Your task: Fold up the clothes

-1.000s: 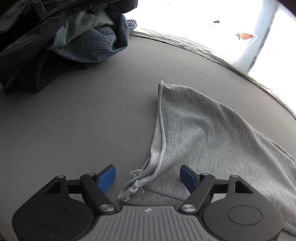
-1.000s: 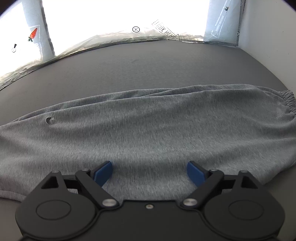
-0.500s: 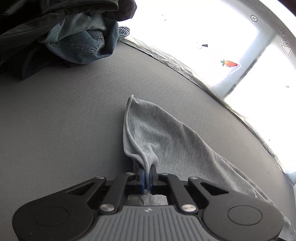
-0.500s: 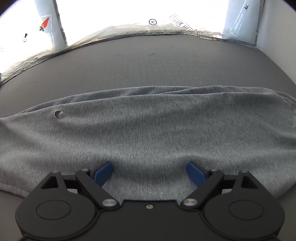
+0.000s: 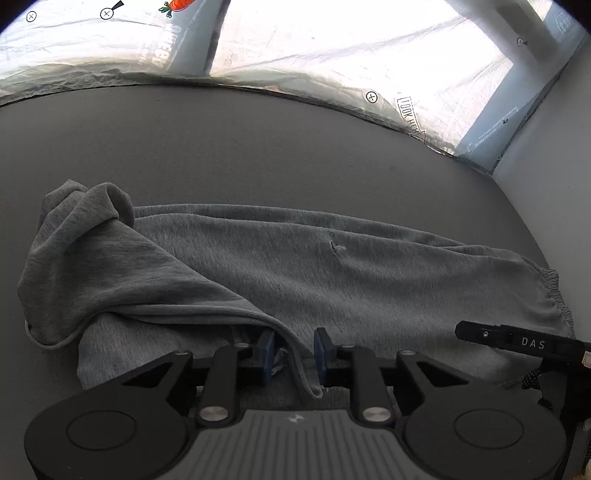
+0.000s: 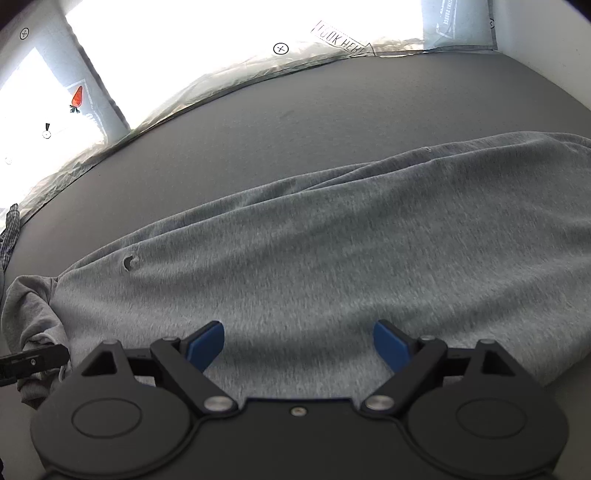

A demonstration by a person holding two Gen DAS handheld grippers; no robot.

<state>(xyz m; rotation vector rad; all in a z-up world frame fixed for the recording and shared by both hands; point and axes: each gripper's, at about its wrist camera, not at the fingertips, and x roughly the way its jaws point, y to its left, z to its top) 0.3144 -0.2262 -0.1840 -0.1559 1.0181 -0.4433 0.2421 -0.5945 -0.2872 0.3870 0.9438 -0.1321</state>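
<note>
Lay flat along the grey worktop: grey sweatpants, cuff end folded over the legs. Left gripper jaws just opening, hem loose between them. Right gripper jaws wide, empty, above the cloth. Next, probably: smoothing, second fold.

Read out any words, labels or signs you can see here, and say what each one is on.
"DAS": white letters on the black bar of the right gripper.
"LOOK HERE": printed on the crinkled translucent plastic sheet behind the grey table.
Grey lettering beside the orange carrot picture: too blurred to read.
</note>
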